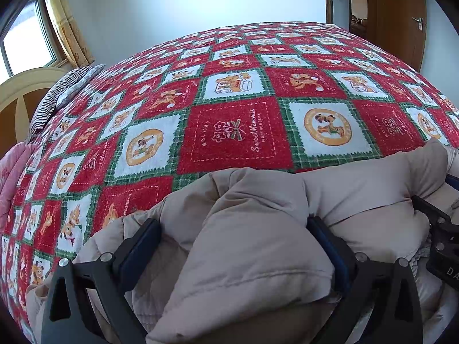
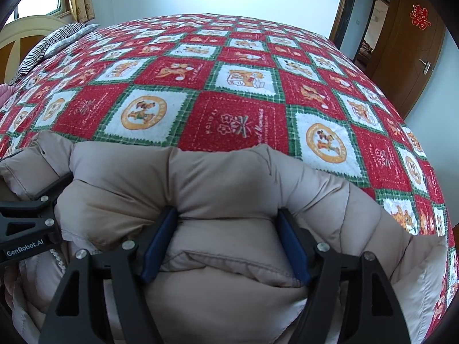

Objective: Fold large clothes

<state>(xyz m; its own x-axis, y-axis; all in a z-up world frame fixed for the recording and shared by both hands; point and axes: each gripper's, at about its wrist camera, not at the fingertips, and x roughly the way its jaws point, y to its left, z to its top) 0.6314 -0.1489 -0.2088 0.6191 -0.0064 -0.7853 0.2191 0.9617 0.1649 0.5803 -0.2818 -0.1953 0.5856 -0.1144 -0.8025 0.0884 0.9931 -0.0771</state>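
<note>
A puffy beige padded jacket (image 1: 358, 183) lies bunched at the near edge of a bed covered by a red, white and green patchwork bedspread (image 1: 235, 132). My left gripper (image 1: 232, 229) straddles a thick fold of the jacket, its blue pads pressing on it from both sides. In the right wrist view the jacket (image 2: 223, 177) bulges above my right gripper (image 2: 228, 218), whose pads squeeze another thick fold. The two grippers are side by side: the right gripper (image 1: 441, 235) shows at the left view's right edge, and the left gripper (image 2: 28, 215) shows at the right view's left edge.
The bedspread (image 2: 235, 120) stretches away flat beyond the jacket. A striped pillow (image 1: 57, 94) and a headboard (image 1: 23, 97) are at the far left, with pink bedding (image 1: 11, 172) below them. A brown door (image 2: 407, 57) stands at the far right.
</note>
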